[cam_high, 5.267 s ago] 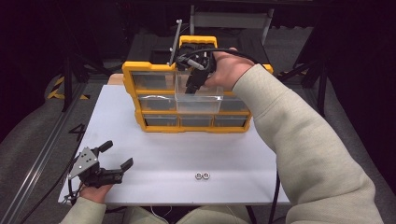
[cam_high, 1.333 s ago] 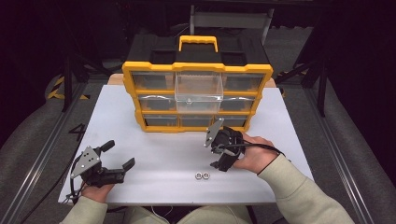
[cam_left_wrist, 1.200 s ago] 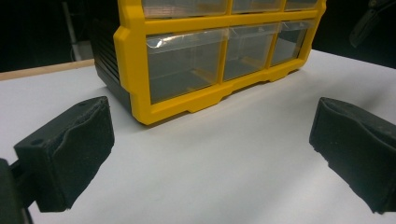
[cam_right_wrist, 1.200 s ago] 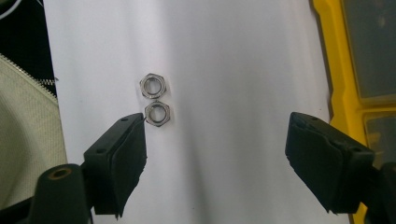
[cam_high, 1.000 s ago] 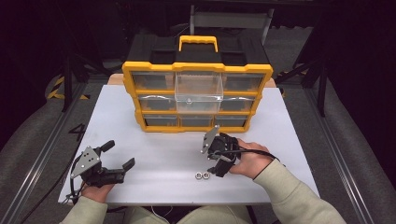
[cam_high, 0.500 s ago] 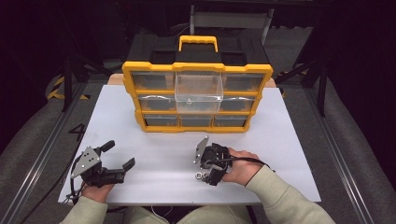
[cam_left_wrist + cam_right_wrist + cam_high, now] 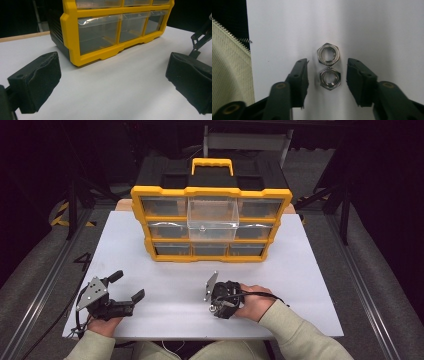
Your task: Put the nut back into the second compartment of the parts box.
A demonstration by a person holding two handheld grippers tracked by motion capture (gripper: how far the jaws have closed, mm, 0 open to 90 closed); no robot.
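Right claw (image 7: 327, 77) jaws apart, straddling the nearer of two touching nuts (image 7: 330, 79) by the table's (image 7: 310, 270) near edge, left claw (image 7: 112, 82) idle and open; pre-grasp, so next: close squarely on one nut.

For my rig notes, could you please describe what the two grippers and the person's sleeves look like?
Both grippers, left gripper and right gripper, are black, each with a grey three-cornered plate on top, a trailing black cable and padded black jaws. The sleeves are beige.
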